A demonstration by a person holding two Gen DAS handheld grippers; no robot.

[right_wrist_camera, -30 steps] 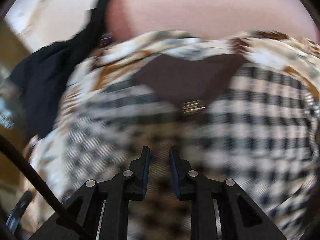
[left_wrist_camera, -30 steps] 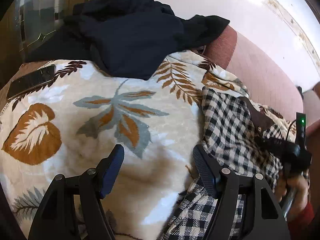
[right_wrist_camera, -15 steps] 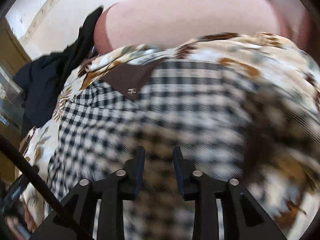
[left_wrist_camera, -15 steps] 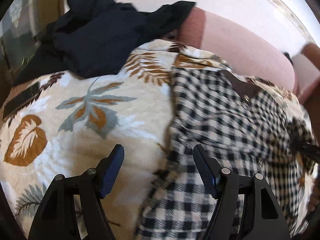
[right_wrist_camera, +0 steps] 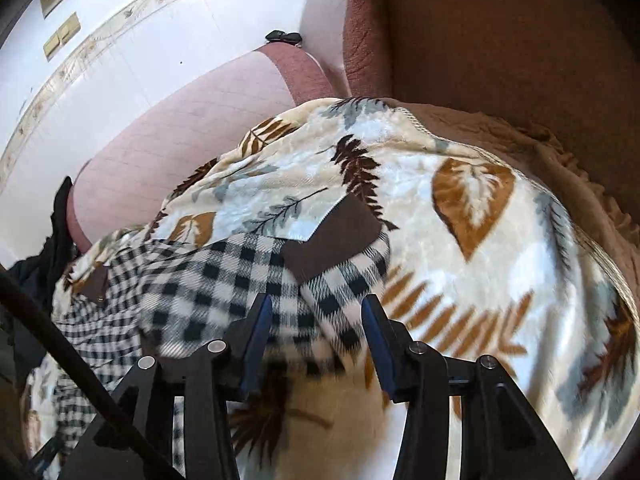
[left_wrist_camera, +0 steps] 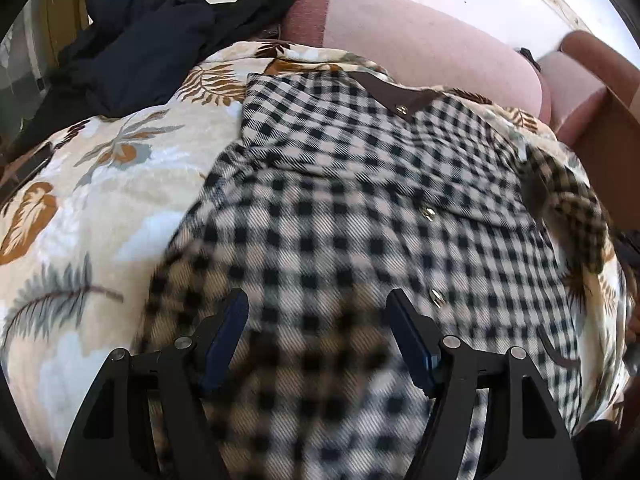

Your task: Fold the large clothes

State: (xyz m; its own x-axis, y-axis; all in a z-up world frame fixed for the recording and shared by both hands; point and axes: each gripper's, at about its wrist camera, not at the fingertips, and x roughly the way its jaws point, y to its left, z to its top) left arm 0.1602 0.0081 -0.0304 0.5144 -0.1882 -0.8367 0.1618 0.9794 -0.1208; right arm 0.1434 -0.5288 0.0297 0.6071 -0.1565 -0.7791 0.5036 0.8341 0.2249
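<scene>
I am working in a home living room: a pinkish upholstered sofa [left_wrist_camera: 420,40] draped with a leaf-print blanket [right_wrist_camera: 480,240], a pale tiled floor [right_wrist_camera: 140,52] beyond it, dark clothing [left_wrist_camera: 152,52] heaped at one end.

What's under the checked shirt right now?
The checked shirt lies spread on the leaf-print blanket, which shows around it on both sides. Whatever is beneath the blanket below the shirt is covered; only the pink sofa back shows behind.
</scene>
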